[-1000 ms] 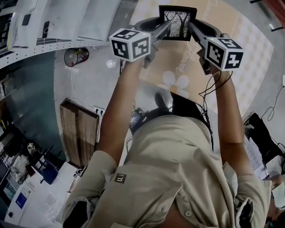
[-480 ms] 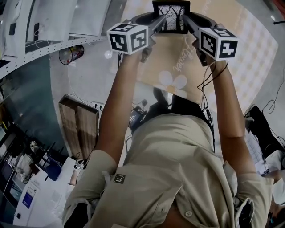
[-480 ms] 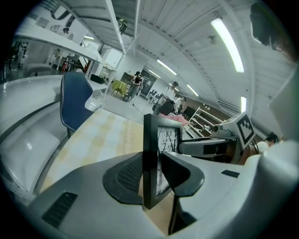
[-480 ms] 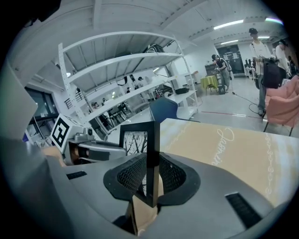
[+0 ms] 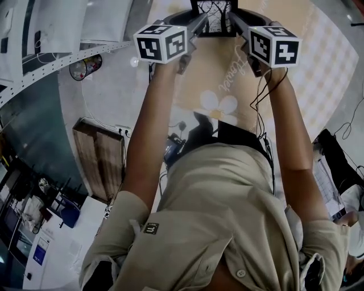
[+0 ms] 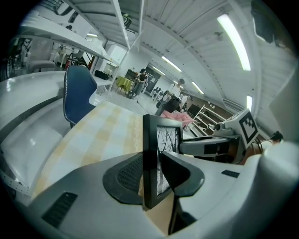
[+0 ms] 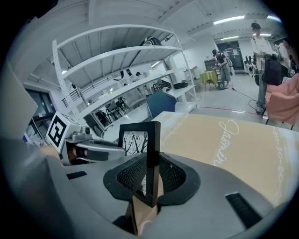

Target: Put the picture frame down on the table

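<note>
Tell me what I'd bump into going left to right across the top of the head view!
white shelf → left gripper → picture frame → right gripper. Both grippers pinch the frame, one on each side.

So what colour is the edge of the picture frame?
Black. The picture frame shows best in the right gripper view.

Beige short-sleeved button shirt (image 5: 227,210) bore a small dark label (image 5: 150,228) on the left sleeve. Left tool (image 5: 198,25) and right tool (image 5: 238,21) were grey with black ribbed pads (image 7: 174,177). Each carried a white cube (image 5: 161,42) with black square markers. Black cables (image 5: 259,108) ran along the right forearm.
</note>
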